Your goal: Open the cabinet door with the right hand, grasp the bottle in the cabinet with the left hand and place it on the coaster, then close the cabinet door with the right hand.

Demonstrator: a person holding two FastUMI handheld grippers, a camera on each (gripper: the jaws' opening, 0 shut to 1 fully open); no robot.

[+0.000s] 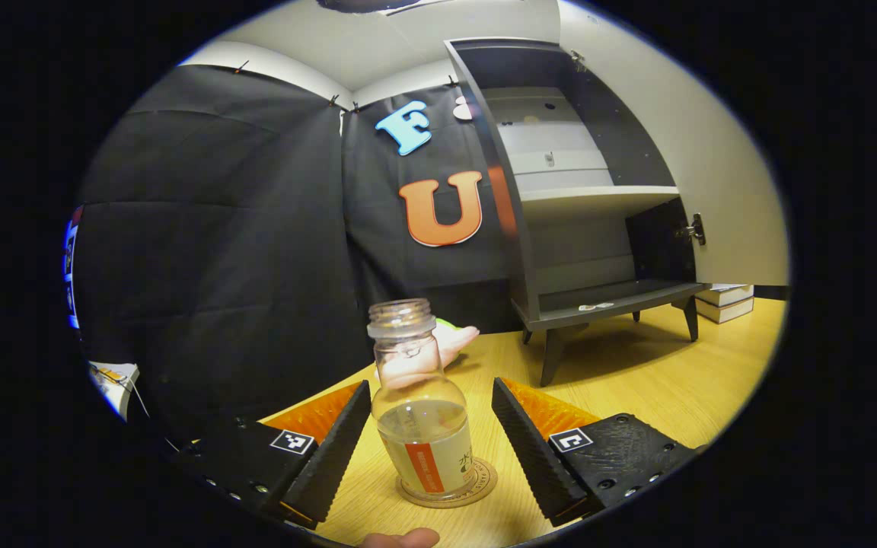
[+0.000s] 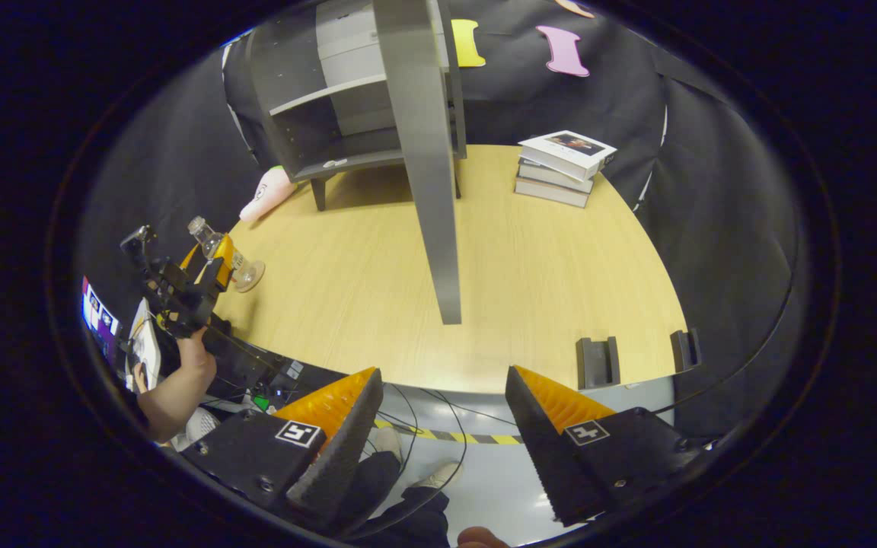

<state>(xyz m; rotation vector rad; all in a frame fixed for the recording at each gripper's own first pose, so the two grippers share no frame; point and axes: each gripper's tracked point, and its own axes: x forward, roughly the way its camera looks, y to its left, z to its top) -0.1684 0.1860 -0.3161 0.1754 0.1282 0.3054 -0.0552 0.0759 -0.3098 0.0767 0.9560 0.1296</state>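
Observation:
A clear capless bottle [image 1: 419, 411] with an orange-and-cream label stands upright on a round coaster [image 1: 450, 487] on the wooden table. My left gripper [image 1: 431, 449] is open, its black ridged fingers [image 1: 336, 449] either side of the bottle with gaps on both sides. The grey cabinet [image 1: 583, 198] stands behind, its door [image 1: 712, 152] swung wide open, shelves bare. In the right gripper view my right gripper [image 2: 438, 441] is open and holds nothing, out past the table's front edge. The door's edge [image 2: 423, 152] faces it. Far left, the bottle [image 2: 214, 251] sits between the left gripper's fingers [image 2: 206, 278].
A pink soft toy [image 1: 446, 346] lies behind the bottle, beside the cabinet's leg. A stack of books [image 2: 564, 167] sits right of the cabinet. Two dark holders [image 2: 598, 361] stand at the table's front edge. Below the edge, cables and striped floor tape show.

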